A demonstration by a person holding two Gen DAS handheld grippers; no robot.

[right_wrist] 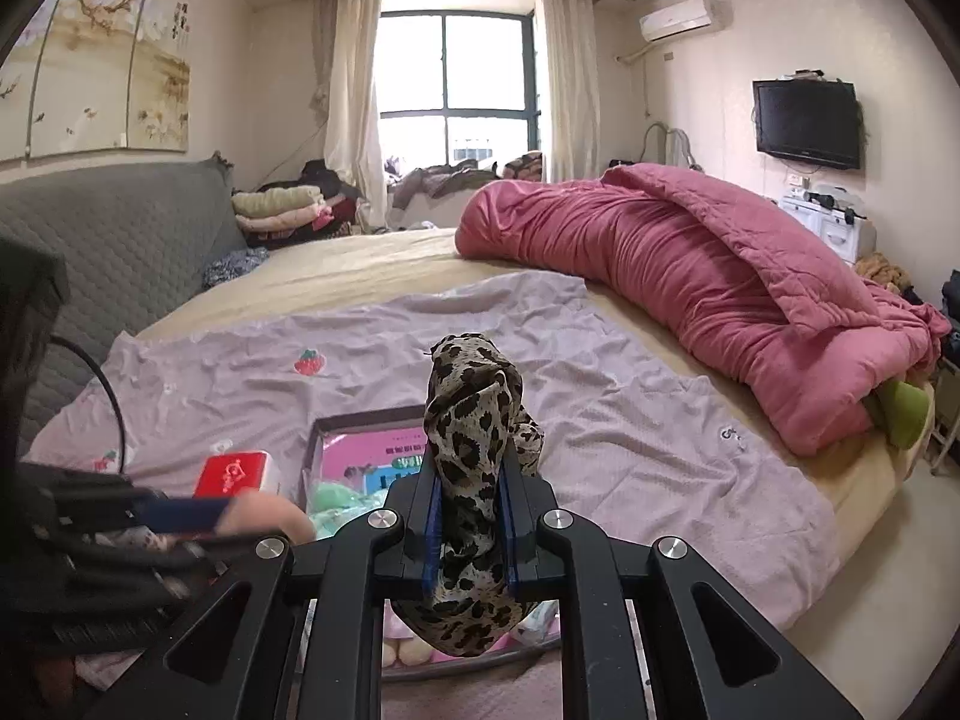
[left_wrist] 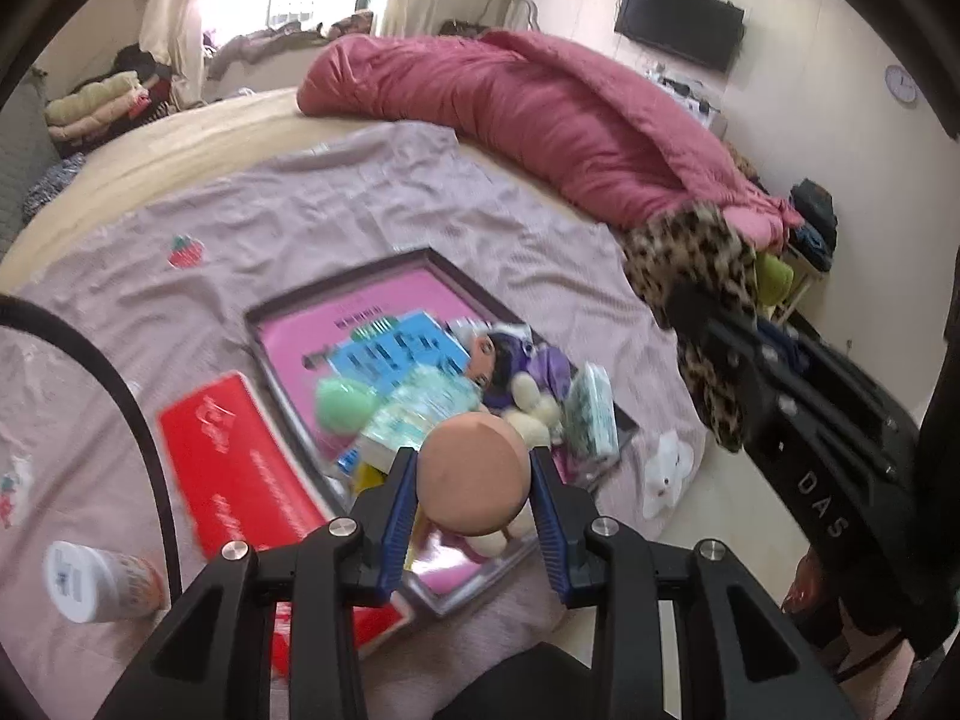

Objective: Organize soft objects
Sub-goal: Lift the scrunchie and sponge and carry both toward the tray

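Left gripper (left_wrist: 472, 468): clamped on sponge (left_wrist: 474, 474); Right gripper (right_wrist: 470, 495): clamped on scarf (right_wrist: 471, 420); Step: carrying; Next: likely lower both into near tray (left_wrist: 336, 294)

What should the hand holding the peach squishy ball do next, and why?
Probably lower the left gripper toward the open box and let go. Its jaws are shut on the peach ball, which hangs right above the box where the doll and other soft things lie.

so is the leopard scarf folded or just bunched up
Bunched up: the leopard scarf is crumpled into a twisted wad, pinched between the right gripper fingers, with loose ends hanging below them.
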